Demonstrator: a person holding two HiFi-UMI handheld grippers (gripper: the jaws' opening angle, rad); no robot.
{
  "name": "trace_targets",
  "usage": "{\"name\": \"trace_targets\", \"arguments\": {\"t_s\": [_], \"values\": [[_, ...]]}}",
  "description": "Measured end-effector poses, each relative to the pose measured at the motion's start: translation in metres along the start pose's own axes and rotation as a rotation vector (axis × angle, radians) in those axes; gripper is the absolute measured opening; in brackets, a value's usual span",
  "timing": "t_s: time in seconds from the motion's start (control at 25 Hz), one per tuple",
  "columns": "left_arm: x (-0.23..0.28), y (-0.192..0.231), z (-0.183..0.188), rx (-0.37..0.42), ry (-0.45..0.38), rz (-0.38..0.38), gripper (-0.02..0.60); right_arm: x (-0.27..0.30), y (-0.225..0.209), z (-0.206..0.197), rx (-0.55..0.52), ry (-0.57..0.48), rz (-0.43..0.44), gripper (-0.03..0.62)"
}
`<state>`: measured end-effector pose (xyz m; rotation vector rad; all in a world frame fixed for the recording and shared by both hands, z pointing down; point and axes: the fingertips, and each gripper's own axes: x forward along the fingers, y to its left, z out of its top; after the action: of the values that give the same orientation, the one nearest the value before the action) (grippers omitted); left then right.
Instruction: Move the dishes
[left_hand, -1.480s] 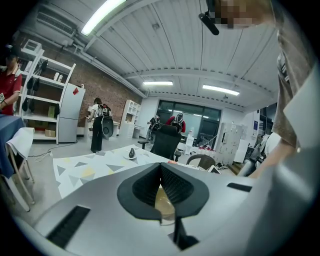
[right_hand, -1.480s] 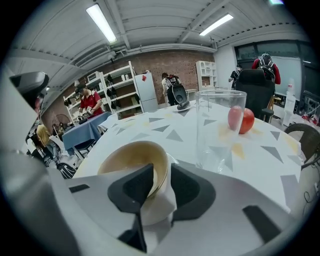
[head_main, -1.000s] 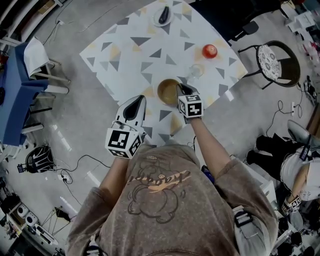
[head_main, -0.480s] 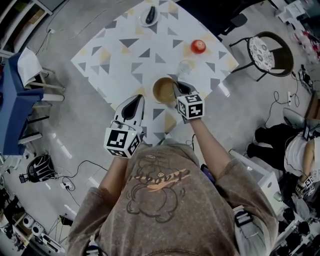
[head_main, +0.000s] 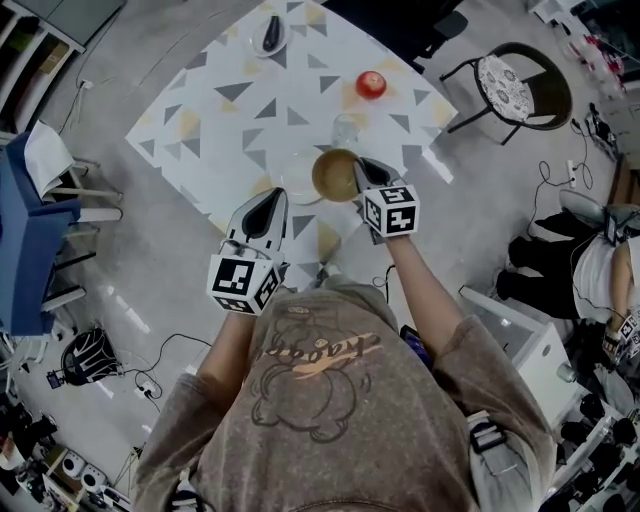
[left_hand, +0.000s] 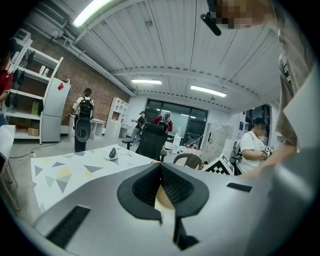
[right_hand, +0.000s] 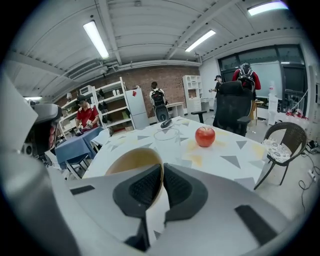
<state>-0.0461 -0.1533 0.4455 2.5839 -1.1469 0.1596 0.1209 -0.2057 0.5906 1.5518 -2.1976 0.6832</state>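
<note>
My right gripper is shut on the near rim of a tan bowl, which hangs tilted above the triangle-patterned table. Just left of the bowl, a white plate lies on the table, partly under it. Behind the bowl stand a clear glass and a red apple. A small dish with a dark object sits at the far corner. My left gripper hovers at the table's near edge, shut and holding nothing.
A black chair with a patterned seat stands right of the table. A blue table and white chair are at the left. A white box and a seated person are at the right. Cables trail on the floor.
The right gripper has lifted the bowl and carried it to the right, uncovering the white plate. The left gripper has shifted slightly along the table's near edge.
</note>
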Motion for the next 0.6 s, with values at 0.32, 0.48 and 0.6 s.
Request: {"name": "trace_targets", "arguments": {"t_s": [0.32, 0.48, 0.6], "values": [[0.008, -0.010, 0.000, 0.013, 0.007, -0.034, 0.017, -0.016, -0.030, -0.008, 0.039, 0.001, -0.063, 0.023], [0.011, -0.013, 0.000, 0.018, 0.012, -0.043, 0.017, -0.017, -0.045, -0.019, 0.075, 0.018, -0.095, 0.021], [0.011, -0.013, -0.002, 0.016, 0.017, -0.045, 0.017, -0.015, -0.054, -0.034, 0.105, 0.039, -0.115, 0.021]]}}
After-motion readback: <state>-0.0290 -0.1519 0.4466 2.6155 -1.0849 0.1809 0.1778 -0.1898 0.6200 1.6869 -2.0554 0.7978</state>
